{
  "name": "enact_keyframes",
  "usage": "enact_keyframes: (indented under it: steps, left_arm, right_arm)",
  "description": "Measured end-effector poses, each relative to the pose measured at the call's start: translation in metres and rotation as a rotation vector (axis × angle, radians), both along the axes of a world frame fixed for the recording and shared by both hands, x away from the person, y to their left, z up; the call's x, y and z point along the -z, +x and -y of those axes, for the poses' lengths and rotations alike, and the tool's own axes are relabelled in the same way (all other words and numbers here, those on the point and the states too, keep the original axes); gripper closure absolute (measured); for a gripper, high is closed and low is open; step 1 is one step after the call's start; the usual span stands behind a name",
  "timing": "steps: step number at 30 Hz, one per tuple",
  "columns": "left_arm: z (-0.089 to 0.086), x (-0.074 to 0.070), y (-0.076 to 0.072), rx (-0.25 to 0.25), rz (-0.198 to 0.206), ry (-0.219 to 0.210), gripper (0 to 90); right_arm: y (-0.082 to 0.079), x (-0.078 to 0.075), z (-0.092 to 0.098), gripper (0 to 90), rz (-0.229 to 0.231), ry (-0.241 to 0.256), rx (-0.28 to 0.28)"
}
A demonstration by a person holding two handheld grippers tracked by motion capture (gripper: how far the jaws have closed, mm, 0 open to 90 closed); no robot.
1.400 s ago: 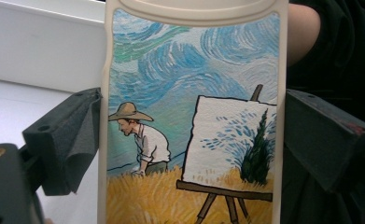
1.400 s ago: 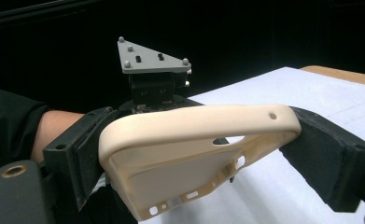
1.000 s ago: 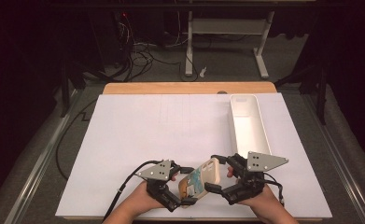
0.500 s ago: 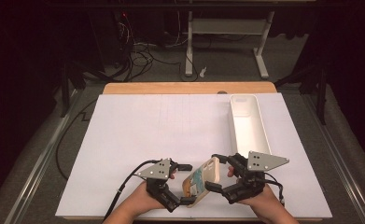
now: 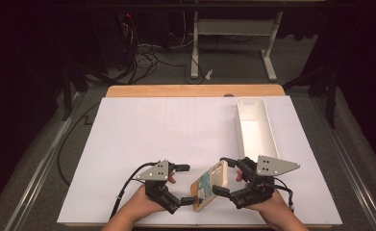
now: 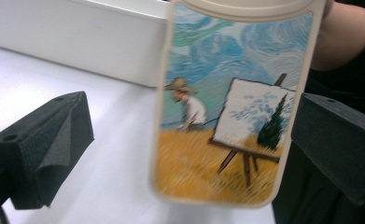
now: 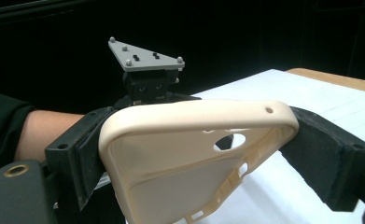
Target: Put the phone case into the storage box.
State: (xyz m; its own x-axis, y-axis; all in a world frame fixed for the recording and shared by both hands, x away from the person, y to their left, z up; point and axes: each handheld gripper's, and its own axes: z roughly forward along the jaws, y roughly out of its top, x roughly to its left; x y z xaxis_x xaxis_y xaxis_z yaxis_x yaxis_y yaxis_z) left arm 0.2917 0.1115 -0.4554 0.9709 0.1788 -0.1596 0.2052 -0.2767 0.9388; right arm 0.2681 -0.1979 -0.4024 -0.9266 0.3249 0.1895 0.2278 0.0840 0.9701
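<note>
Your right gripper (image 5: 228, 182) has its two jaws closed on the ends of a cream phone case (image 5: 207, 185), holding it tilted above the near edge of the white table cover (image 5: 166, 130). In the right gripper view the case's (image 7: 189, 154) hollow inner side faces the camera, with a black pad pressed against each end. Your left gripper (image 5: 184, 185) sits just beside the case, its jaws spread wide. In the left gripper view the case's (image 6: 236, 107) painted back, a figure at an easel in a yellow field, stands between the two pads (image 6: 54, 144) without touching either. The long white tray (image 5: 255, 127) lies beyond your right hand (image 5: 272, 209), well apart from the case.
</note>
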Motion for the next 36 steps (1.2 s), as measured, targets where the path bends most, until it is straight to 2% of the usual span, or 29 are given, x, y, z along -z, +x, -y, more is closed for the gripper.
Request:
enact_keyframes:
  steps: [1,2,3,4,8,16,22,26,31,32,36]
  left_arm:
    - [-0.007,-0.001,0.002,-0.031,0.001,0.004,0.4]
    - [-0.007,-0.001,0.002,-0.031,0.001,0.004,0.4]
    - [-0.015,-0.002,0.002,-0.076,0.008,0.009,0.5]
    - [-0.015,-0.002,0.002,-0.076,0.008,0.009,0.7]
    - [-0.032,-0.001,0.003,-0.136,0.011,0.014,0.8]
    - [-0.063,0.002,-0.001,-0.248,0.012,0.064,1.0]
    - [-0.087,0.001,-0.008,-0.391,0.029,0.076,1.0]
    - [-0.096,0.003,-0.012,-0.446,0.038,0.114,0.6]
    - [-0.102,0.004,-0.016,-0.505,0.052,0.132,0.4]
    - [-0.105,0.006,-0.017,-0.546,0.056,0.141,0.4]
    - [-0.109,0.009,-0.017,-0.579,0.042,0.133,0.5]
  right_arm:
    - [0.000,0.000,0.001,13.1,0.003,-0.001,0.007]
    - [0.000,0.000,0.001,13.1,0.003,-0.001,0.007]
    - [0.000,0.000,0.002,13.1,0.006,-0.003,0.015]
    - [0.000,0.000,0.002,13.1,0.006,-0.003,0.015]
    - [0.001,-0.001,0.004,13.1,0.015,-0.013,0.027]
    - [0.002,-0.002,0.011,13.1,0.030,-0.014,0.054]
    - [0.003,-0.002,0.014,13.0,0.040,-0.022,0.069]
    - [0.002,-0.003,0.015,13.0,0.042,-0.026,0.079]
    - [0.003,-0.004,0.017,13.0,0.048,-0.030,0.094]
    - [0.003,-0.004,0.018,13.0,0.048,-0.032,0.097]
    - [0.002,-0.005,0.021,13.0,0.051,-0.032,0.106]
